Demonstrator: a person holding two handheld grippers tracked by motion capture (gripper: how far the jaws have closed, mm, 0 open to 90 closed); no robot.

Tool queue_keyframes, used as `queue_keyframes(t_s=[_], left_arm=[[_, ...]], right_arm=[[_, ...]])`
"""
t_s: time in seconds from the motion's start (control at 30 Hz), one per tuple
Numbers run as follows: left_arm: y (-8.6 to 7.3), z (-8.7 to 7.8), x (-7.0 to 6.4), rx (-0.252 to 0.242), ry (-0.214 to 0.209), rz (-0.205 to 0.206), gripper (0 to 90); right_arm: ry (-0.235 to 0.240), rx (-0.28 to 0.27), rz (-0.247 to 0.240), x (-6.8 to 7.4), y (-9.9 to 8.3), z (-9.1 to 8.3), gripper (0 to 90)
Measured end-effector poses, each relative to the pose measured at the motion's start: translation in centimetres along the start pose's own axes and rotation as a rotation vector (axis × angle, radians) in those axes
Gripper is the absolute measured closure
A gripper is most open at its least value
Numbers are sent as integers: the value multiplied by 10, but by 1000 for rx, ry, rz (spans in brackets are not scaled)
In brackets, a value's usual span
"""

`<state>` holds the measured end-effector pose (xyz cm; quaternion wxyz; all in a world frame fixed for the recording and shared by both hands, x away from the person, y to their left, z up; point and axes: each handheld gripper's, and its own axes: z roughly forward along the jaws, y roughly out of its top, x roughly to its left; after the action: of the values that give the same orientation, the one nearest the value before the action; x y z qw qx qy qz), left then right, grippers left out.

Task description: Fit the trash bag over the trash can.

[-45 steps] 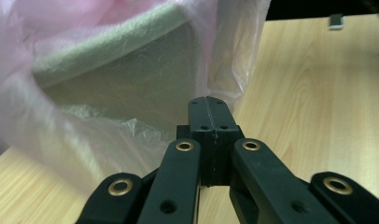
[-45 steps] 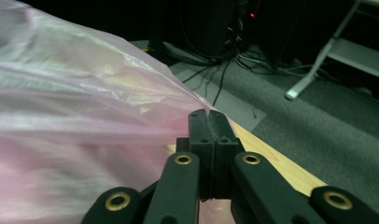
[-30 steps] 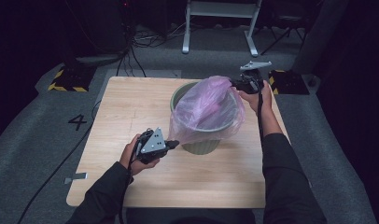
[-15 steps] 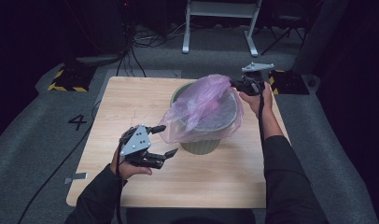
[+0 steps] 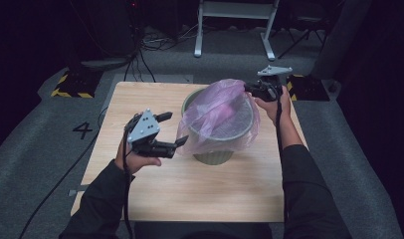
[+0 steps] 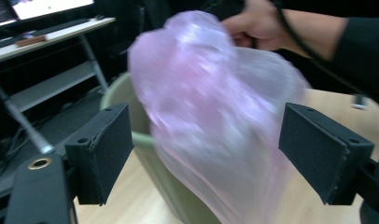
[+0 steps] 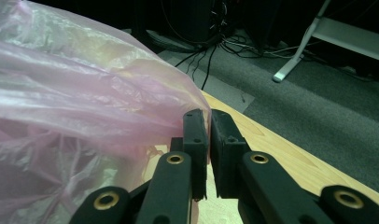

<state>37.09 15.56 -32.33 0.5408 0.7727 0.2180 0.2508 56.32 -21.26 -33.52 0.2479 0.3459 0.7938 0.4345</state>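
Left gripper (image 5: 171,129): jaws spread wide, nothing between the pads, held just beside the bag's near-left side; in the left gripper view (image 6: 204,154) the pink film sits straight ahead in the gap, blurred.
Right gripper (image 5: 251,89): jaws pressed together on a fold of the bag's rim at the bin's far-right edge; in the right gripper view (image 7: 207,140) the film is pinched between the two pads.
Pink plastic bag (image 5: 217,117): draped over and into the bin, billowing above the rim, loose skirt hanging down the side nearest the left gripper.
Green bin (image 5: 212,157): upright, between the two grippers, its rim mostly under the film.
Table (image 5: 200,194): bare wood below and behind the left gripper; right edge close behind the right gripper, far edge just past it.
Writing: a "4" (image 5: 83,130) on the grey floor, out beyond the left gripper's outer side.
View differences: left gripper view brings in a desk shelf (image 6: 47,35) and the other hand (image 6: 257,23) behind the bag; right gripper view brings in floor cables (image 7: 211,51).
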Motion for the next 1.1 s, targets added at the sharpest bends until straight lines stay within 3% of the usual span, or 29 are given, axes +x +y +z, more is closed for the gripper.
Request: queue_keyframes(t_s=[0.1, 0.13, 0.2, 0.27, 0.3, 0.4, 0.43, 0.5, 0.63, 0.77, 0.97, 1.1], left_arm=[[11, 19, 14, 27, 28, -1, 273], [13, 24, 18, 37, 27, 0, 325], [15, 32, 24, 53, 65, 8, 469], [15, 39, 32, 50, 44, 0, 565], [14, 42, 36, 54, 60, -2, 632], [11, 48, 50, 53, 88, -34, 840], [8, 50, 56, 48, 84, -64, 893], [0, 55, 67, 66, 88, -119, 900], [-21, 68, 91, 100, 92, -269, 900], [-42, 79, 110, 122, 94, -382, 900], [-67, 99, 118, 213, 101, -420, 900], [-80, 114, 117, 305, 51, -442, 900]], right_arm=[[3, 0, -13, 1, 1, 0, 855], [5, -2, -16, 2, 1, 0, 857], [11, -4, -20, 3, 1, 0, 865], [21, -8, -29, 3, 1, 0, 880], [27, -9, -33, 3, 1, 0, 883], [36, -15, -27, 3, 1, 1, 899], [34, -15, -25, 3, 0, 1, 900], [37, -10, -24, 3, -1, 3, 900], [32, 14, -23, 3, -3, 9, 900], [29, 48, -15, 2, -5, 14, 900], [49, 79, 8, 0, -10, 23, 900], [62, 121, 17, 0, -16, 30, 900]])
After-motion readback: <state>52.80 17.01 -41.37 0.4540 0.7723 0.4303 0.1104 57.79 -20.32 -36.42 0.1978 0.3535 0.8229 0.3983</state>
